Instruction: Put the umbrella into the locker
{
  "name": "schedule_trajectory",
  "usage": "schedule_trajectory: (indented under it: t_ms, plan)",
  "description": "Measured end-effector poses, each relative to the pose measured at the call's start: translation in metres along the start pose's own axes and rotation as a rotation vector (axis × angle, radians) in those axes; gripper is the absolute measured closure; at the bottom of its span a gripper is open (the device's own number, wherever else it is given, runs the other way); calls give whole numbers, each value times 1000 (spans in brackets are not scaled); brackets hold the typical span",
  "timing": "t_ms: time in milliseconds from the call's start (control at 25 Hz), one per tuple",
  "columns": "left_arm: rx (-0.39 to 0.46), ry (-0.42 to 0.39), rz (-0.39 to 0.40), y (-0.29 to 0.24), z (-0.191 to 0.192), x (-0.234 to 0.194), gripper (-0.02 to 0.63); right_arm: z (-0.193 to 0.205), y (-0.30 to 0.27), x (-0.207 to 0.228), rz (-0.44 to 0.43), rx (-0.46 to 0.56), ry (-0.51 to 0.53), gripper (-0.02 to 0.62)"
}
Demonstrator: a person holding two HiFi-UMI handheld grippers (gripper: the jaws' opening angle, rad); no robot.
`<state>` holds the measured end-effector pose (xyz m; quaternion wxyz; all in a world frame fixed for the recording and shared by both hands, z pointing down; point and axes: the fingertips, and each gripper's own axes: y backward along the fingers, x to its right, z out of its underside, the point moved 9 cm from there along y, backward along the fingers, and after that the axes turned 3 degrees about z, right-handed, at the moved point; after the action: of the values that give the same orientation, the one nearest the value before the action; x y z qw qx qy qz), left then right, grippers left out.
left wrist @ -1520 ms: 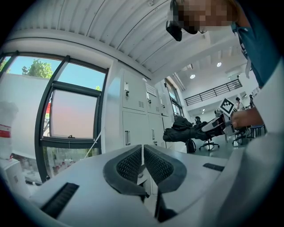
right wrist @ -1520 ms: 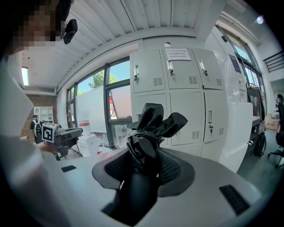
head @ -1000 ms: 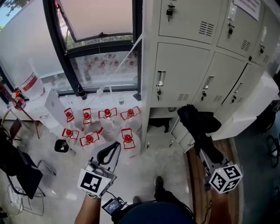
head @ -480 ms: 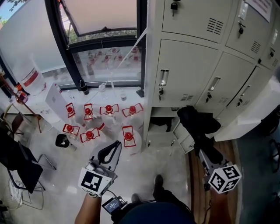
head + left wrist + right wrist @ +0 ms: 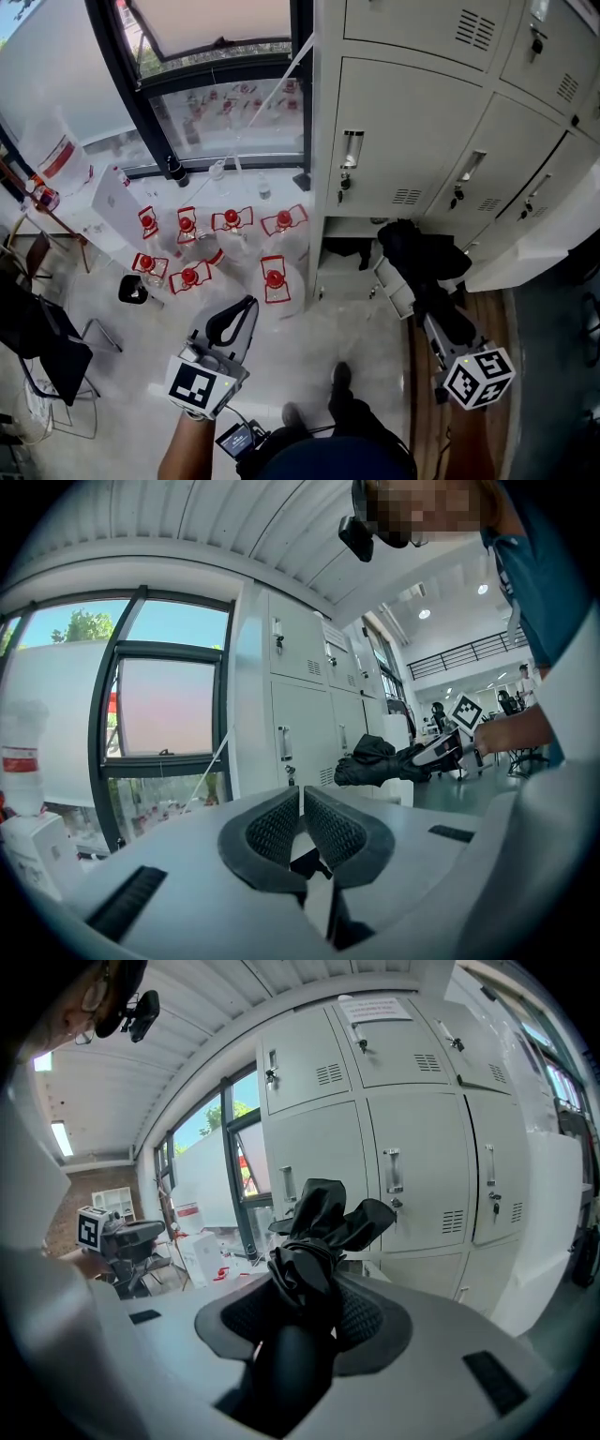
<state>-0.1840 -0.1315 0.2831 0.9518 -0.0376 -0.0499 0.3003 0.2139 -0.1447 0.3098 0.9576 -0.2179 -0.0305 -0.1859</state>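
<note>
The right hand-held gripper (image 5: 305, 1321) is clamped on the umbrella (image 5: 317, 1237). In the right gripper view its ribbed pads sit on either side of the dark, rounded stem, and the bunched black canopy sticks out past the jaws. In the head view the umbrella lies right of centre, its loose fabric end pointing up the frame at the bank of grey lockers (image 5: 403, 141), just beside the open bottom compartment (image 5: 339, 274) and its swung-out door. It is not inside yet. The left hand-held gripper (image 5: 302, 822) hangs at the lower left of the head view, above the floor, with its jaws drawn together on nothing. The umbrella looks light and unlikely to break, but it is two things at once — a stiff core inside soft, slack cloth. The fabric is probably slick and would slide or bunch under the pads, so the stem where the right gripper holds it seems the sounder place to grip. The floppy folds at the front will likely drag or catch on the compartment's lip, so it seems best to feed it in tip first. What lies deep inside the compartment is too dark to tell.
</note>
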Motion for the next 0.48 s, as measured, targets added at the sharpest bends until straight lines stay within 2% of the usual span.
schedule_trajectory:
  t_ms: [480]
  plan:
    - [-47, 20, 2, -39, 34, -11, 574, 27, -59, 22, -6, -59, -2, 405]
